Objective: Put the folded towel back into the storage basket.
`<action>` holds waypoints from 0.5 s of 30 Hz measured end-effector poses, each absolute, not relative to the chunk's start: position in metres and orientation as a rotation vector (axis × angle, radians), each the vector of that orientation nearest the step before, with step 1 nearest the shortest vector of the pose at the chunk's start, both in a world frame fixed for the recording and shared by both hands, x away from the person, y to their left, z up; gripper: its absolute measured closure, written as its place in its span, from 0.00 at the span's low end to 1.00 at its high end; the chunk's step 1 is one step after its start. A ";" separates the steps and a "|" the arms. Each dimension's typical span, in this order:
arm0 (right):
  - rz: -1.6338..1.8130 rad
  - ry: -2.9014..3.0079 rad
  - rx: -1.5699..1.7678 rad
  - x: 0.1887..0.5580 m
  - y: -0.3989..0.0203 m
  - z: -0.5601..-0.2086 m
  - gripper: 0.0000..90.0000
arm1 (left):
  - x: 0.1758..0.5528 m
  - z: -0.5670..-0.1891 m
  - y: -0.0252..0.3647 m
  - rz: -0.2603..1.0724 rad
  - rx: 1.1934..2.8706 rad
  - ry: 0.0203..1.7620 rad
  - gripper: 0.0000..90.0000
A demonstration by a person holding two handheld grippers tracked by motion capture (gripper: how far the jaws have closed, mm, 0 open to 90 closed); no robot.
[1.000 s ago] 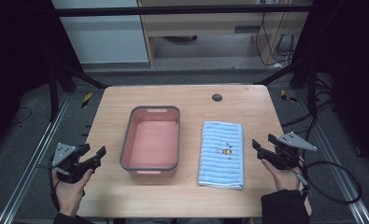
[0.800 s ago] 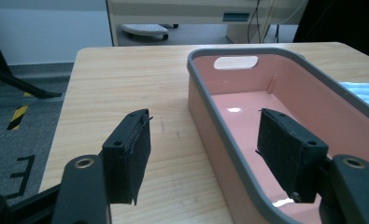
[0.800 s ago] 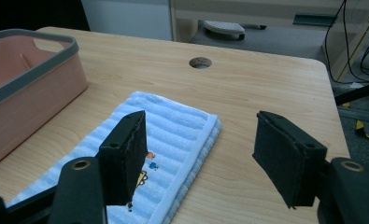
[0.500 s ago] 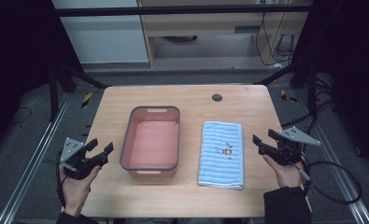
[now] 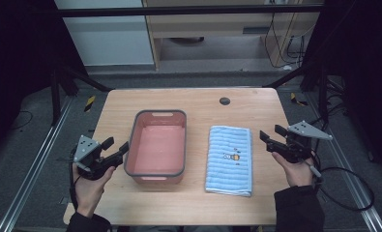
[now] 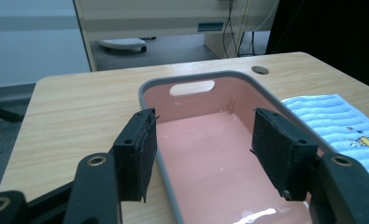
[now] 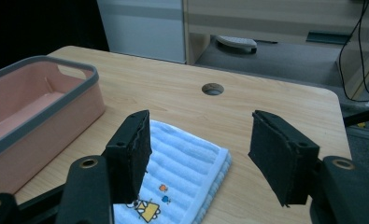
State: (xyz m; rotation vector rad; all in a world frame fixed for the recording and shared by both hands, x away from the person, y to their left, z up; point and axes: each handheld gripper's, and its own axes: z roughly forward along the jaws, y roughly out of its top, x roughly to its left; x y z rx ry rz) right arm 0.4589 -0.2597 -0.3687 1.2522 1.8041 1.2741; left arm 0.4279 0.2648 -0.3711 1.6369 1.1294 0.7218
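A pink bin [image 5: 157, 145] with a grey rim stands empty on the wooden table [image 5: 198, 104], left of centre. To its right lies a folded blue striped towel [image 5: 229, 159] with a small cartoon print. My left gripper [image 5: 117, 146] hovers at the bin's left side, its jaws apart with nothing between them; they have just been closing a little. In the left gripper view the left gripper [image 6: 204, 122] frames the bin [image 6: 210, 154]. My right gripper [image 5: 271, 133] hovers right of the towel, open and empty, its jaws also just closing slightly. The right gripper [image 7: 201, 126] looks over the towel [image 7: 182, 163].
A round cable hole [image 5: 224, 101] sits near the table's far edge. A black cable [image 5: 345, 186] trails off the right gripper past the table's right edge. Cabinets [image 5: 106, 43] stand on the floor behind the table.
My left gripper has moved right and up, closer to the bin's left side. My right gripper has risen slightly beside the towel. Bin and towel have not moved.
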 end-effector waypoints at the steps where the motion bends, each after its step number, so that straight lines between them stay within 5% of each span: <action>1: 1.276 1.808 1.243 0.461 -0.258 -0.366 0.43 | 0.428 -0.370 0.262 0.716 1.637 1.125 0.44; 15: 1.286 1.829 1.220 0.473 -0.248 -0.360 0.40 | 0.431 -0.353 0.217 0.689 1.676 1.022 0.46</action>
